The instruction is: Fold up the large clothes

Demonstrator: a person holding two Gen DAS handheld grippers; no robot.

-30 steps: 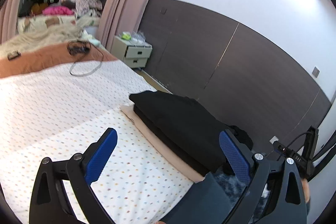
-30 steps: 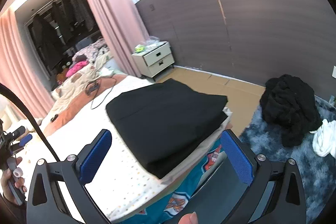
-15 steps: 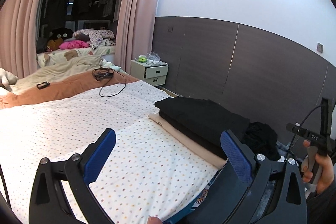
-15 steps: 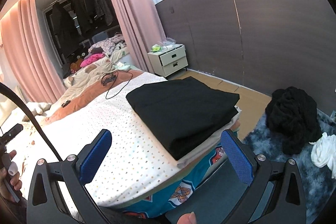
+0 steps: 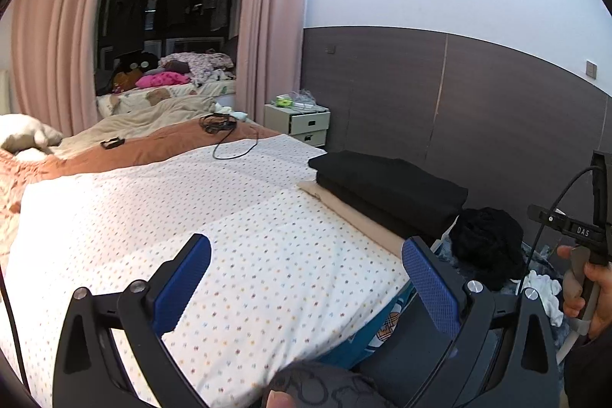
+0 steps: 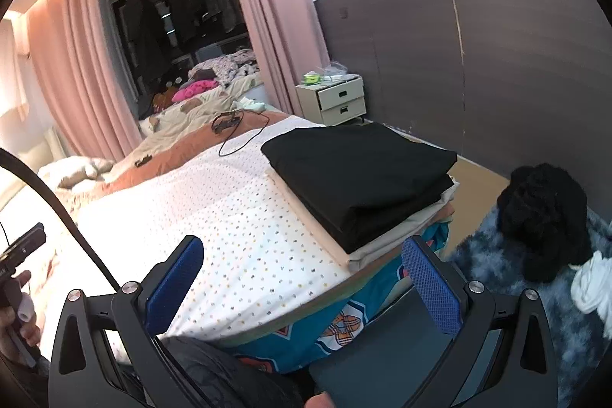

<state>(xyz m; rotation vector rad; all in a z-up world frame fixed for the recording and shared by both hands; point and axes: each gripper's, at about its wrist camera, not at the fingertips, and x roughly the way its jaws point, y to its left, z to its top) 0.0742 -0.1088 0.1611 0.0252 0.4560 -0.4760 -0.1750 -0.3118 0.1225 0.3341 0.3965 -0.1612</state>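
The folded black garment (image 6: 359, 174) sits on top of a beige folded piece (image 6: 386, 247), stacked at the right-hand corner of the bed (image 5: 229, 217), right by the foot edge. How many layers make up the stack is hard to tell; the underside is hidden. On the rug (image 6: 497, 278) below lies a black heap (image 6: 543, 209) with a white cloth (image 6: 593, 282) cut off at the frame edge. The left gripper (image 5: 306, 278) hangs over the dotted sheet, jaws spread wide, holding nothing. The right gripper (image 6: 302, 278) is likewise spread and empty, off the bed's foot edge. Compared with a second ago, both cameras have pulled back and levelled: the stack looks farther off and more of the bed shows. A nightstand (image 5: 302, 123) stands by the far wall.
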